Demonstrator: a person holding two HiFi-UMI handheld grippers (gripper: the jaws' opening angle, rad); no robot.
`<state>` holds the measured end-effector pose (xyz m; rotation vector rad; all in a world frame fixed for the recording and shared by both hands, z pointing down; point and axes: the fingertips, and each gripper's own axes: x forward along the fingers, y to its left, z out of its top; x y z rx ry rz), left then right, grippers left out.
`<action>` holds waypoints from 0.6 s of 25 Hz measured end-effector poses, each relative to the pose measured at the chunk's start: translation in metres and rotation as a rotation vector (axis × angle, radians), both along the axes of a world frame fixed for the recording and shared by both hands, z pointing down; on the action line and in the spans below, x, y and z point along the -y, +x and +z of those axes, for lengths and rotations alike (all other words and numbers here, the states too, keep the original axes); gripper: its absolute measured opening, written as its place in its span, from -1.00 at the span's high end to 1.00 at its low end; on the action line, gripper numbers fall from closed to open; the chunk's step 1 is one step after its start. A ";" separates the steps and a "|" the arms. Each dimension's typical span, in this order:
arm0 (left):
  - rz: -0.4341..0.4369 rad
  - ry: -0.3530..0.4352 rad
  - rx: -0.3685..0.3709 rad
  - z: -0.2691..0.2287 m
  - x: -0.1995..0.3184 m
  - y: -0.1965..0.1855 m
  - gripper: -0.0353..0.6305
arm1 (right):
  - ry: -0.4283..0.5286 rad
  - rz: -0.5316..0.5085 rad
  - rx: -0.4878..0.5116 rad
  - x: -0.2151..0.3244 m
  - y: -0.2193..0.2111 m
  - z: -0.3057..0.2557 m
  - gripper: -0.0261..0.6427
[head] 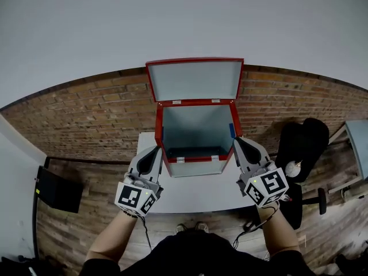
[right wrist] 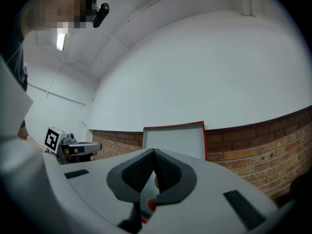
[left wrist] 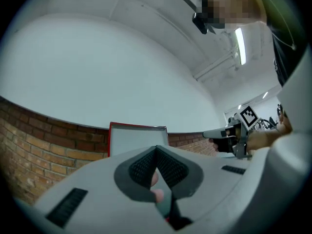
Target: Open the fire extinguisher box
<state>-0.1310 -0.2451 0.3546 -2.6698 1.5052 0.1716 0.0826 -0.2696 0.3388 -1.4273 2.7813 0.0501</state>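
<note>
- Two claws flank the fire extinguisher box [head: 195,167], which stands on the white surface [head: 195,197] with its opening facing up.
- Its red-edged lid [head: 195,80] is swung fully back and stands upright behind the opening. The grey inside of the lid and the grey interior of the box are both exposed.
- At the box's left wall, the left claw [head: 156,150] points toward the box with its tip just beside the red rim. Whether it touches the rim cannot be told.
- In the left gripper view its two dark pads meet at the tip, with nothing between them.
- On the other side, the right claw [head: 236,141] lies just beside the right wall, near the rim.
- The right gripper view shows its pads pressed together as well, and empty.
- Each gripper's marker cube [head: 135,198] sits toward the person, at the near edge of the surface.
- A brick wall [head: 86,105] runs behind the box, and a black chair [head: 302,145] stands to the right of the surface.
</note>
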 end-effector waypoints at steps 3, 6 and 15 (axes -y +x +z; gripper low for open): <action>0.018 -0.051 -0.014 0.026 -0.020 0.006 0.75 | -0.043 -0.022 0.005 -0.015 -0.006 0.024 0.86; 0.041 -0.092 -0.003 0.052 -0.039 0.011 0.75 | -0.055 -0.061 -0.002 -0.033 -0.014 0.045 0.86; 0.081 -0.181 -0.060 0.103 -0.079 0.024 0.75 | -0.110 -0.109 -0.025 -0.079 -0.035 0.114 0.86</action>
